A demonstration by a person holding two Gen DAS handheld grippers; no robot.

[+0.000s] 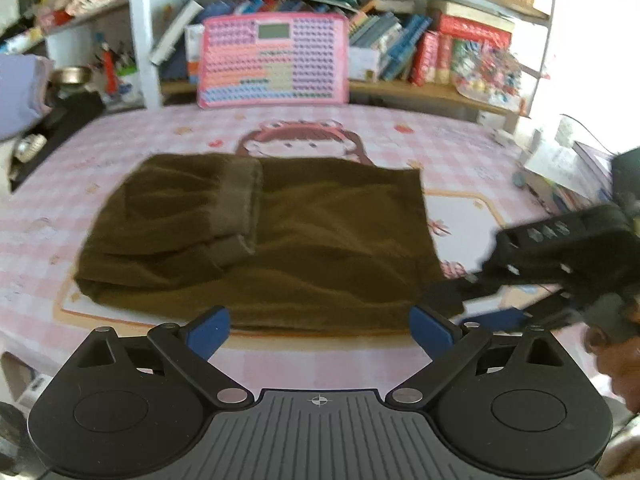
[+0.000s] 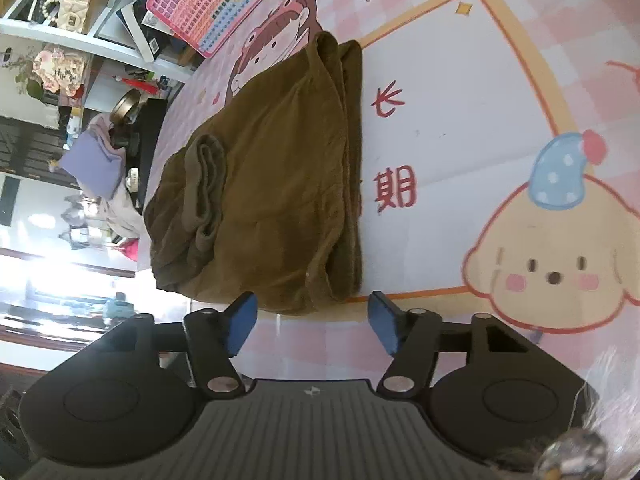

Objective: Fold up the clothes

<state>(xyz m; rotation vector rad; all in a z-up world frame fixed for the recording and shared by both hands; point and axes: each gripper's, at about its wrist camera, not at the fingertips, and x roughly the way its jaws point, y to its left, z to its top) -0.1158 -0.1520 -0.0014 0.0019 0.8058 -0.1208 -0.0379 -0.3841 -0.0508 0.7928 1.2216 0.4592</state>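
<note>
A folded brown garment (image 1: 256,236) lies flat on our table (image 1: 472,184), over a pink checked cloth printed with cartoon figures, its ribbed cuffs (image 1: 240,204) doubled back on top of the pile. We hold the left gripper (image 1: 320,330) just short of the garment's near edge, blue pads spread wide and gripping nothing, the fabric straight ahead of them. Our right gripper (image 1: 464,300) reaches in from the right side of that view toward the garment's near right corner; motion blur keeps us from saying whether it touches the cloth. Seen from its own camera, the right gripper (image 2: 312,322) sits just before the garment's (image 2: 276,184) nearest edge, its pads apart and bare table cloth between them. Behind the garment a pink keyboard toy (image 1: 276,64) leans against a crowded bookshelf (image 1: 404,40)
</note>
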